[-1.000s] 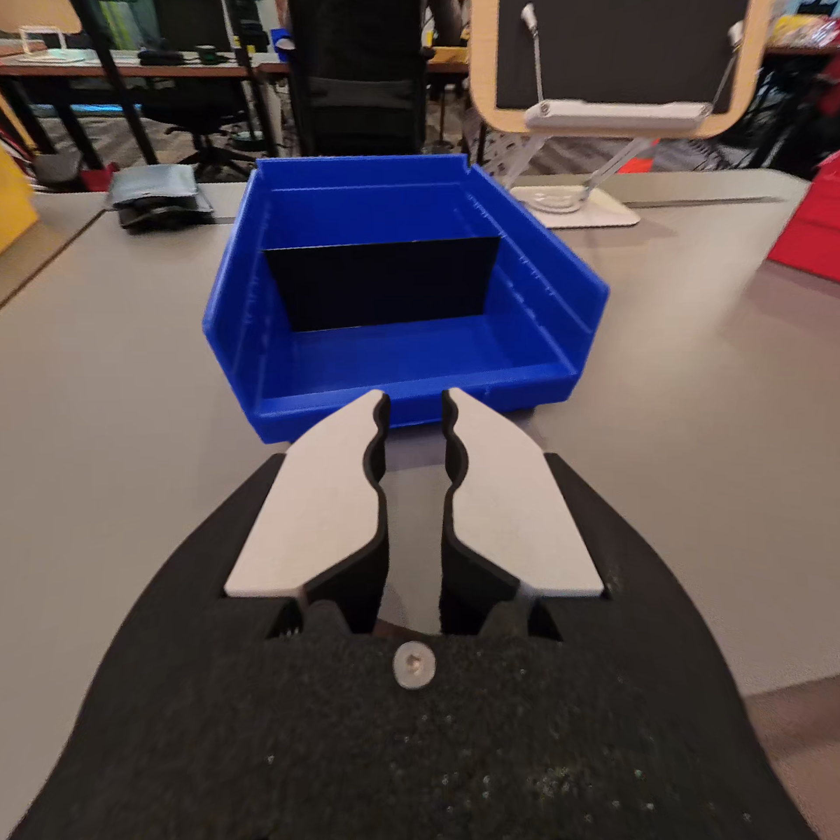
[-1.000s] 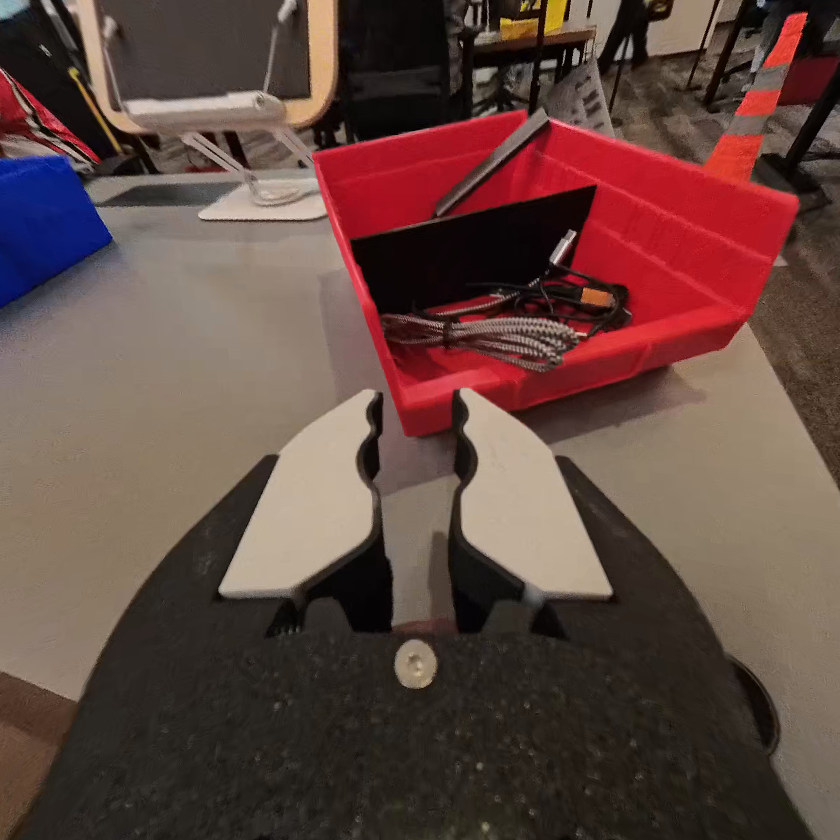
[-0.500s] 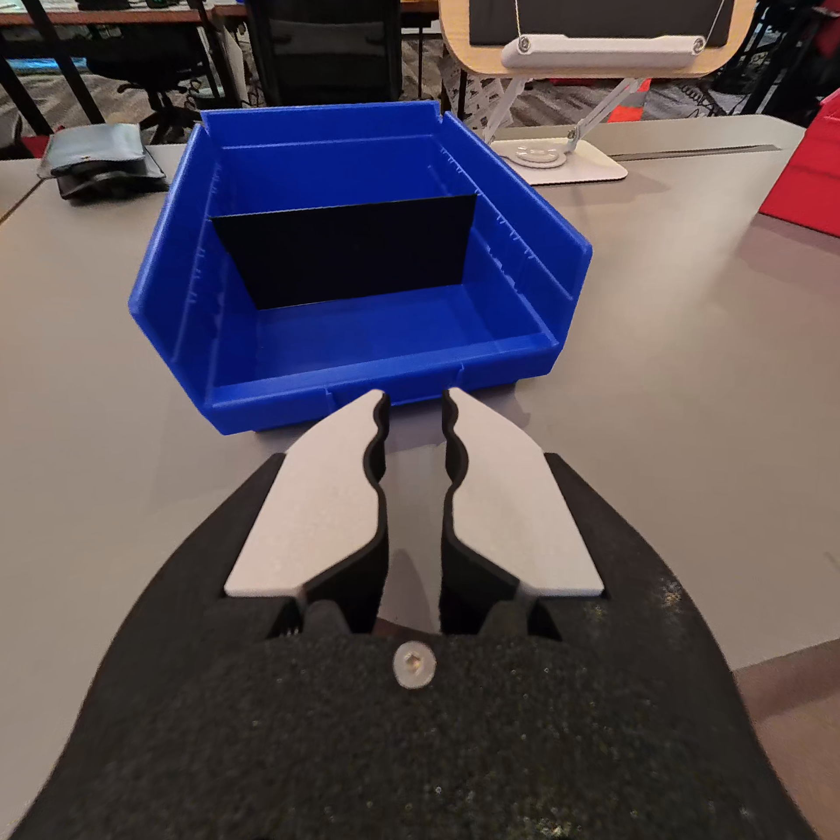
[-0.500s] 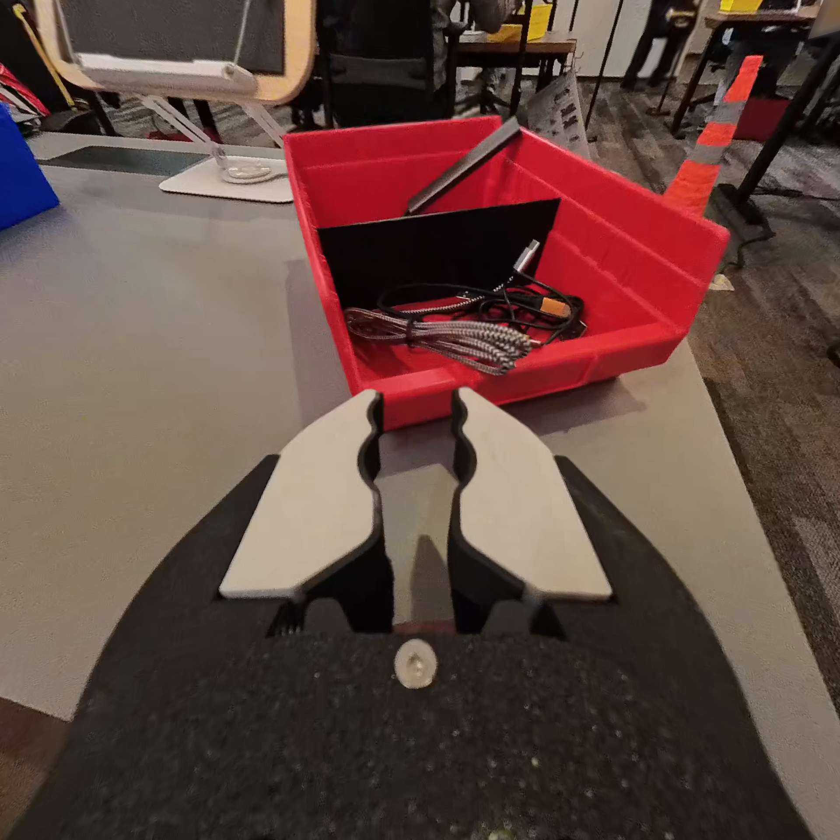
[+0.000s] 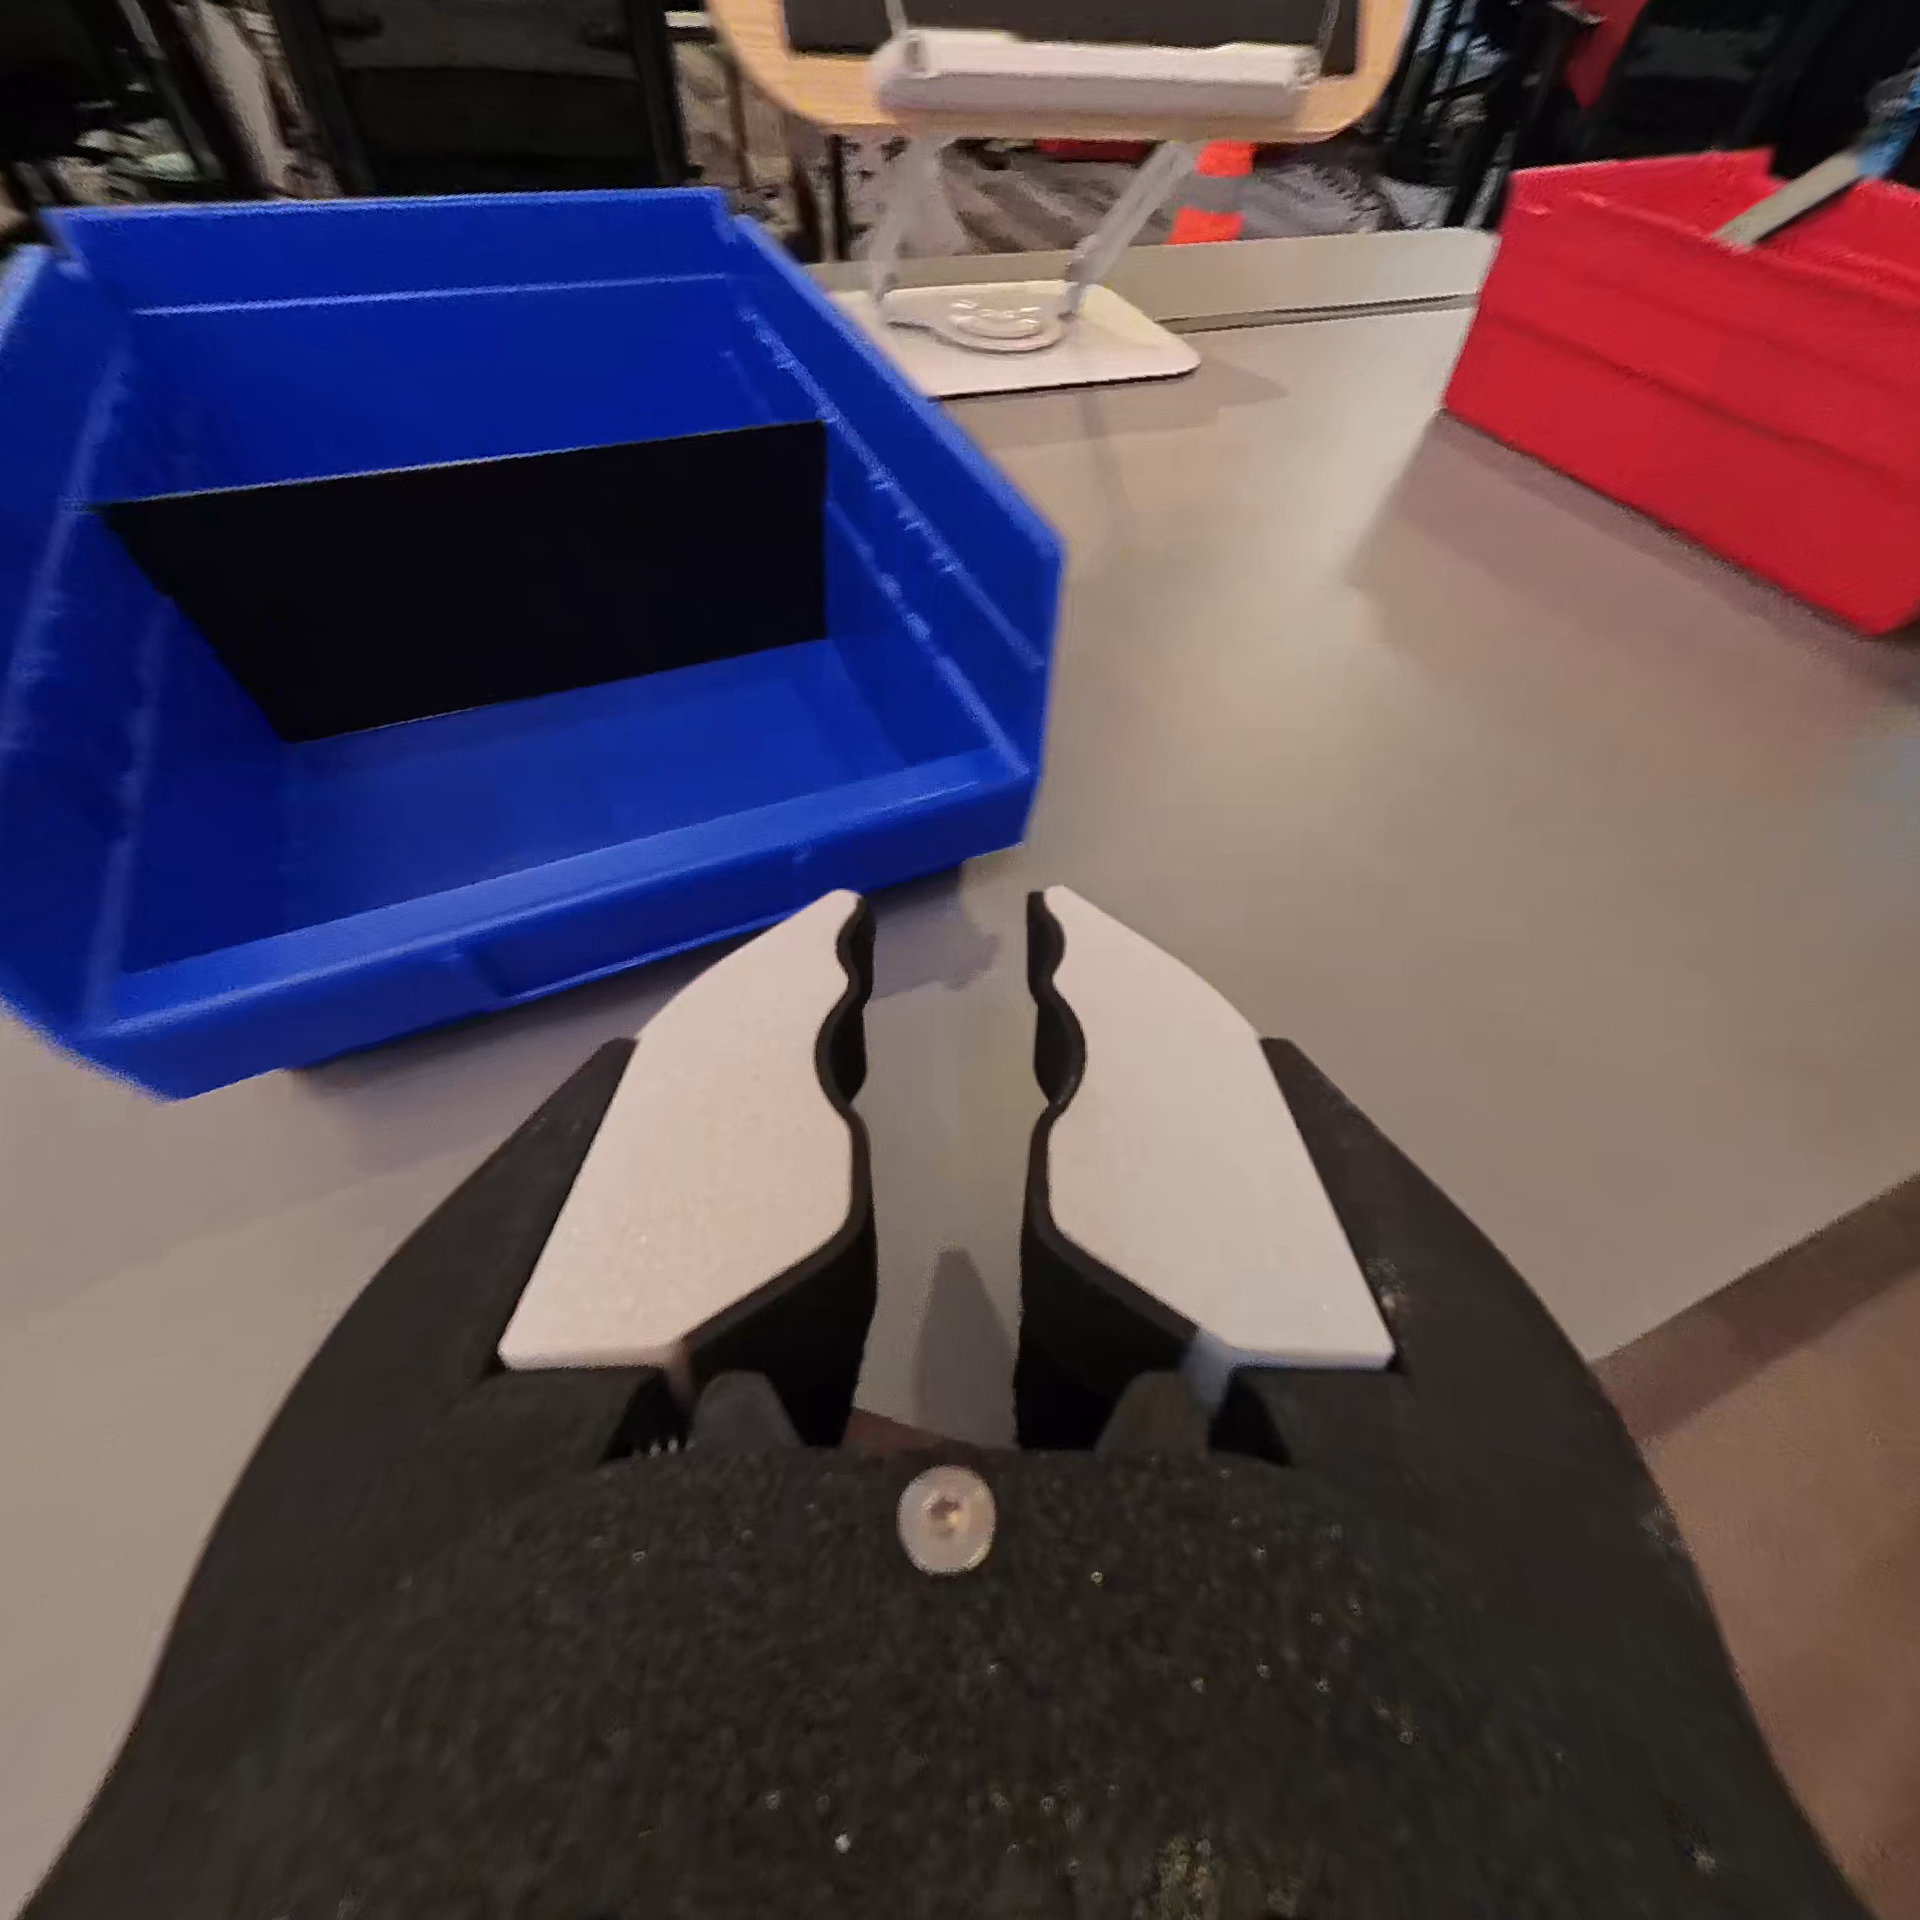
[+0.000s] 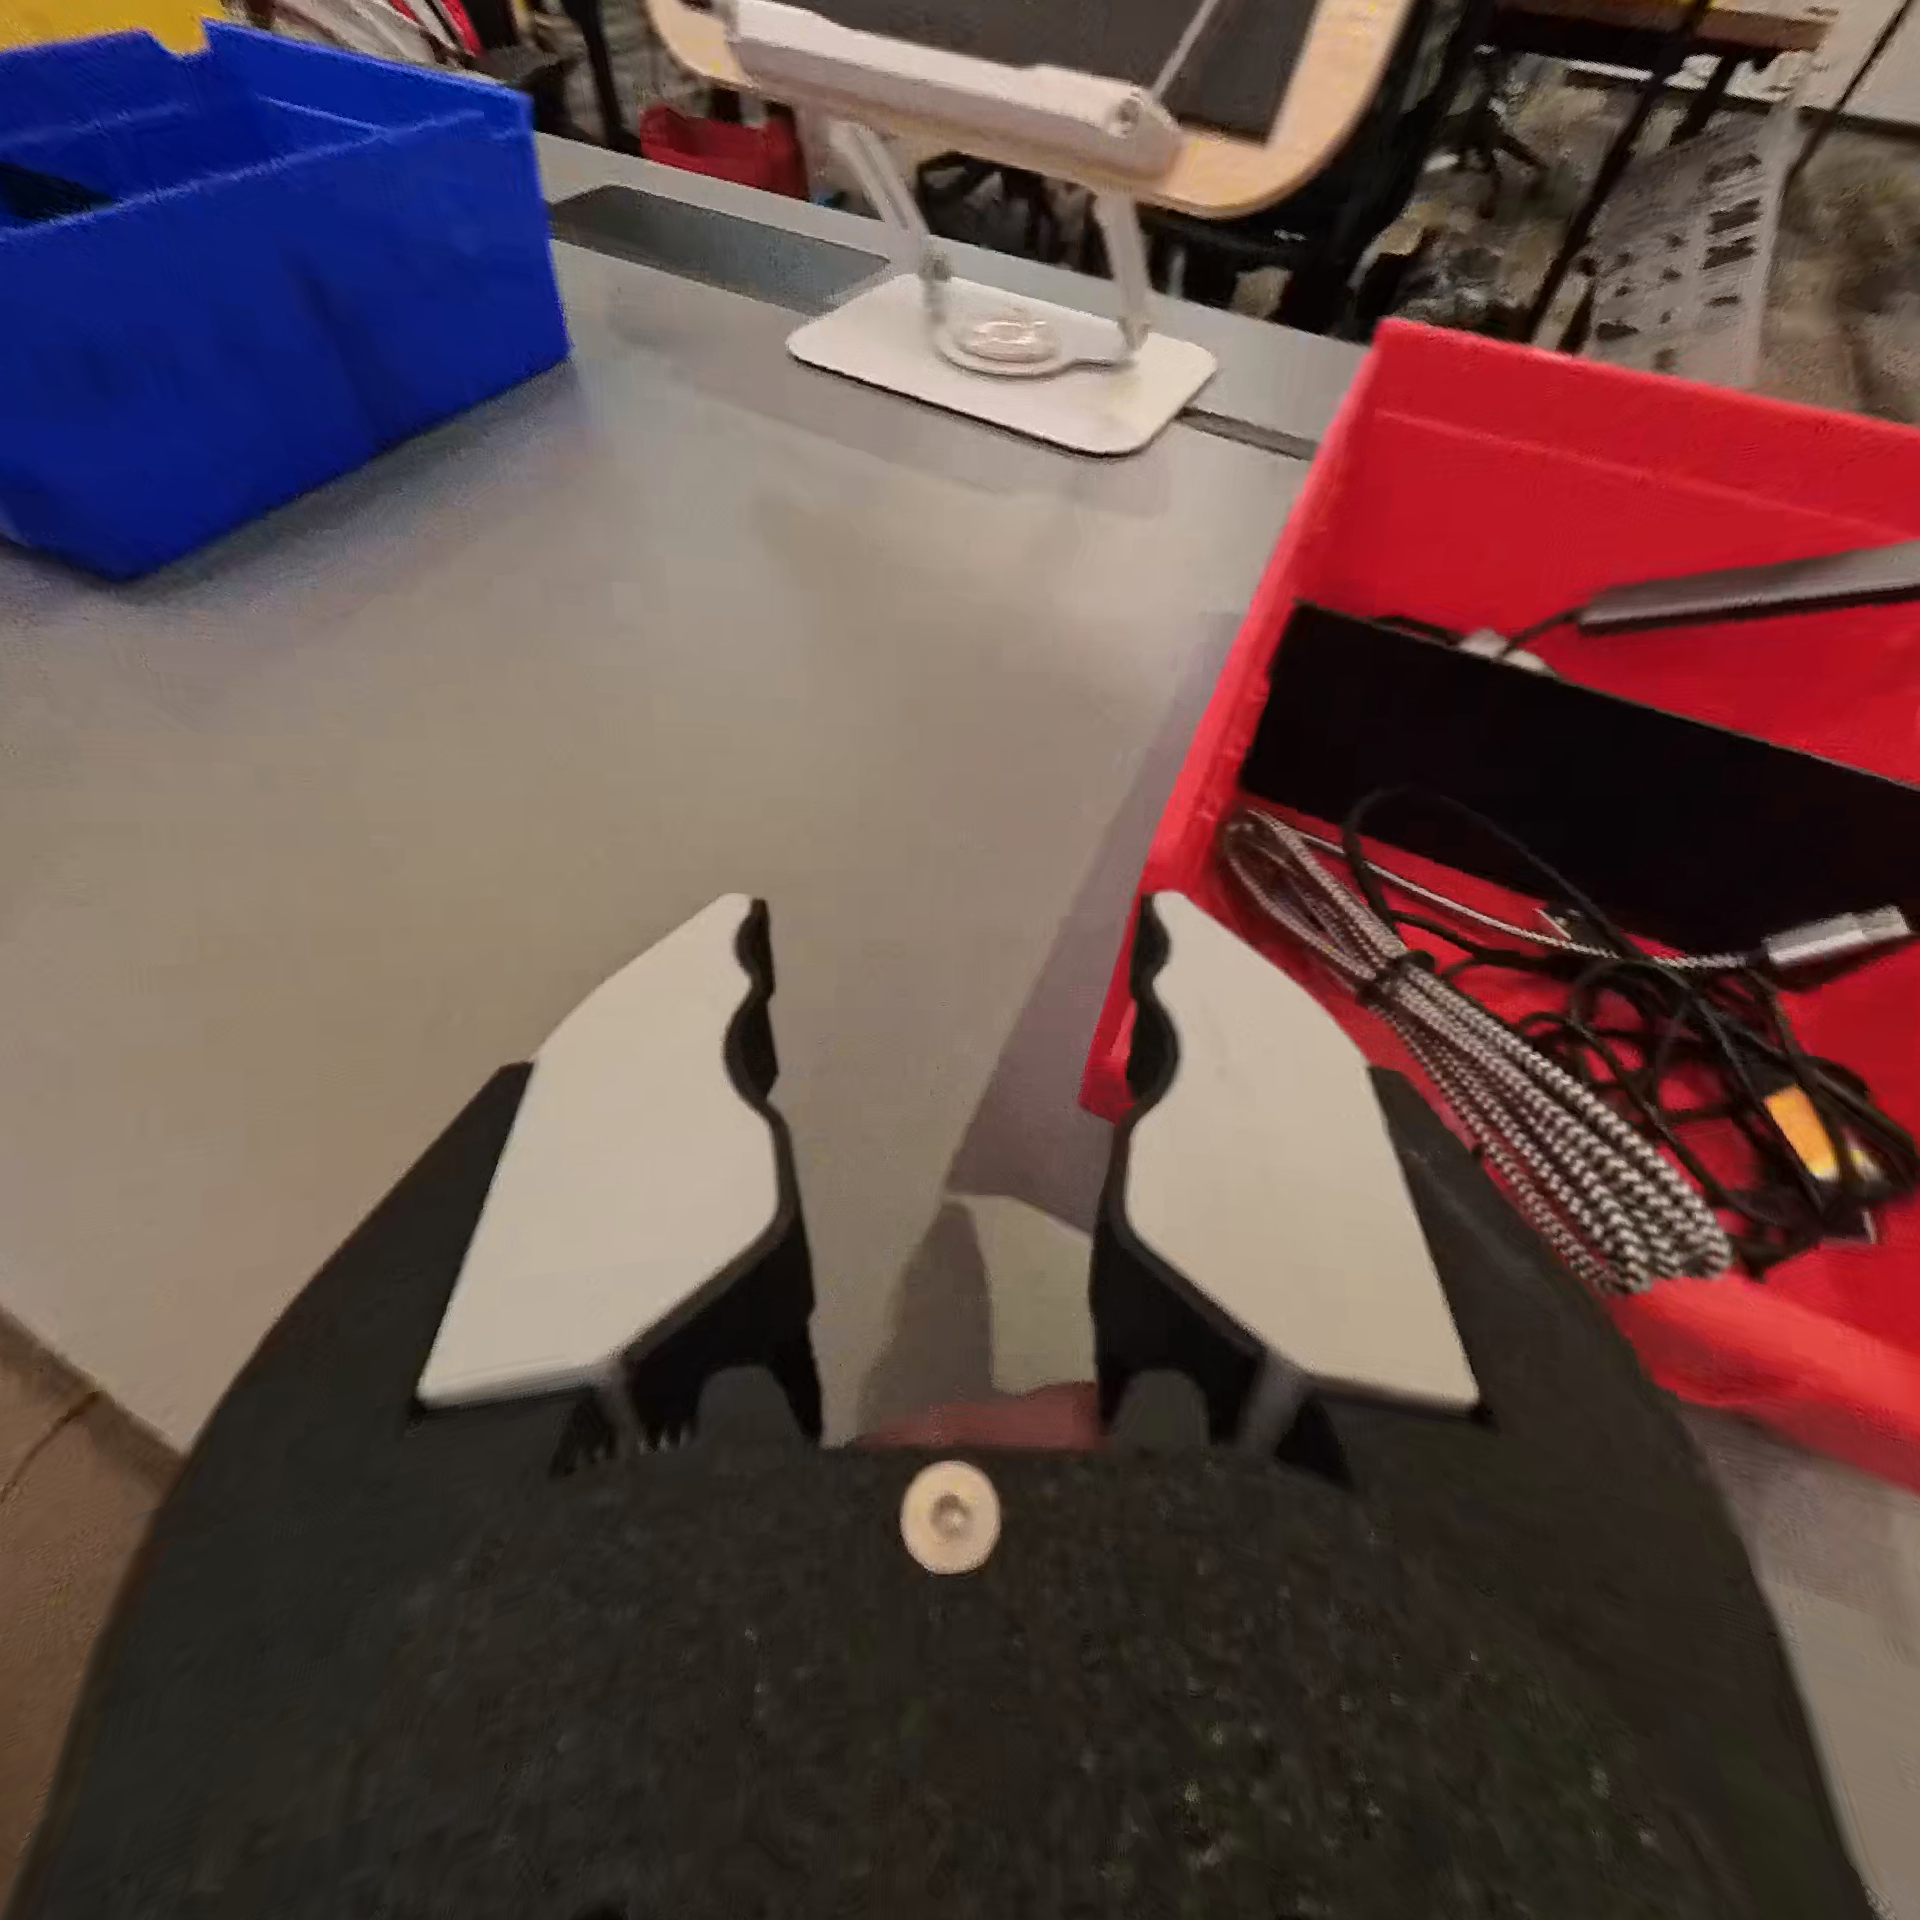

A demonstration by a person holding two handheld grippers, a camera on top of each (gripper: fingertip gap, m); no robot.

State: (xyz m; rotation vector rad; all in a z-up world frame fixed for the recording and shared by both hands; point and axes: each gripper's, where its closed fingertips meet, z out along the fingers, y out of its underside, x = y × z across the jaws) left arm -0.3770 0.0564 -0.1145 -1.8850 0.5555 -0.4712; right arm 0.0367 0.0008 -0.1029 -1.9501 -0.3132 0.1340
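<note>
My left gripper (image 5: 948,914) is open only a little and empty, low over the grey table (image 5: 1351,779), just right of the front corner of a blue bin (image 5: 312,966). The bin has a black divider (image 5: 468,582), and its front compartment is bare. My right gripper (image 6: 951,914) is open wide and empty. Its right fingertip (image 6: 1195,966) is at the front left corner of a red bin (image 6: 1507,457). That bin holds a braided grey cable bundle (image 6: 1507,1122), a black cable with an orange plug (image 6: 1797,1127), a black divider (image 6: 1558,790) and a dark flat bar (image 6: 1766,592).
A white stand with a flat base (image 5: 1018,322) holds a wood-framed dark panel at the back of the table, also in the right wrist view (image 6: 1008,364). The red bin (image 5: 1714,416) and blue bin (image 6: 260,312) stand far apart. The table's front edge (image 5: 1558,1299) is near. Chairs and desks stand behind. The tips of one gripper are about 45 cm away from the tips of the other.
My right gripper has opened wider and swung left, so the red bin now sits to its right. My left gripper has swung right; the blue bin has shifted left and the red bin has come into view.
</note>
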